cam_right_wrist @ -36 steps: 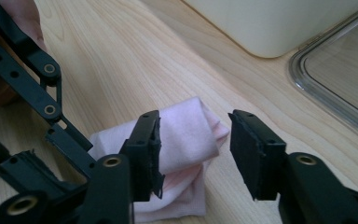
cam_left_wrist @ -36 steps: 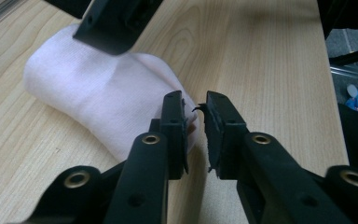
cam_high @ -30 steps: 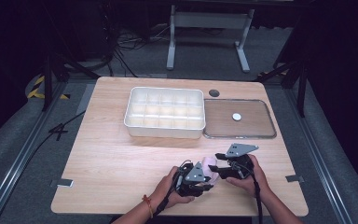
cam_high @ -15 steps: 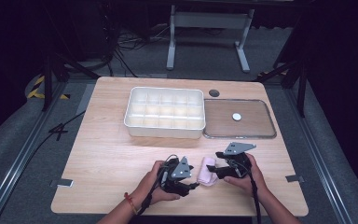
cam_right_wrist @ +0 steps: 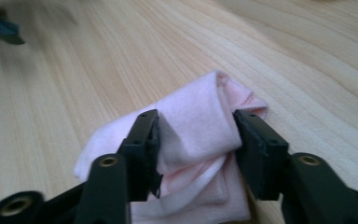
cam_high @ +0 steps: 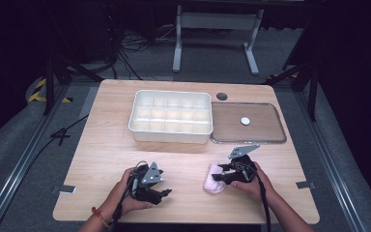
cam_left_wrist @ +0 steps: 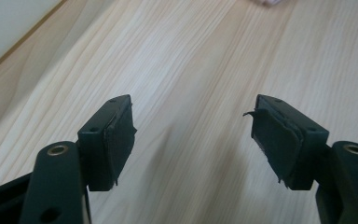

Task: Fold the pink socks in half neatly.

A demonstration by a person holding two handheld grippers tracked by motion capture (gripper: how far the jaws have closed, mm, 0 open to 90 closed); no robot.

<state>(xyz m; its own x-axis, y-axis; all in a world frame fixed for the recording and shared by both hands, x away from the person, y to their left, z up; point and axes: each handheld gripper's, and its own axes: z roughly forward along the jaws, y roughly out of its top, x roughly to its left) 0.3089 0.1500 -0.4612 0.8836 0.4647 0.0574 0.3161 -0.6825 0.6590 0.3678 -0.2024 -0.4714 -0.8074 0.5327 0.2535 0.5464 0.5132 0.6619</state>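
right gripper closing, jaws pinching folded pink cloth near tabletop's front edge | left gripper apart, opening, jaws wide, nothing between | white divided box, clear tray at back edge | right gripper view: cloth's folds

High view: fixed above the person's side, facing forward and down on the whole table. Both gripper views sit low and close over its wood. The right gripper view shares the pink cloth with the high view.
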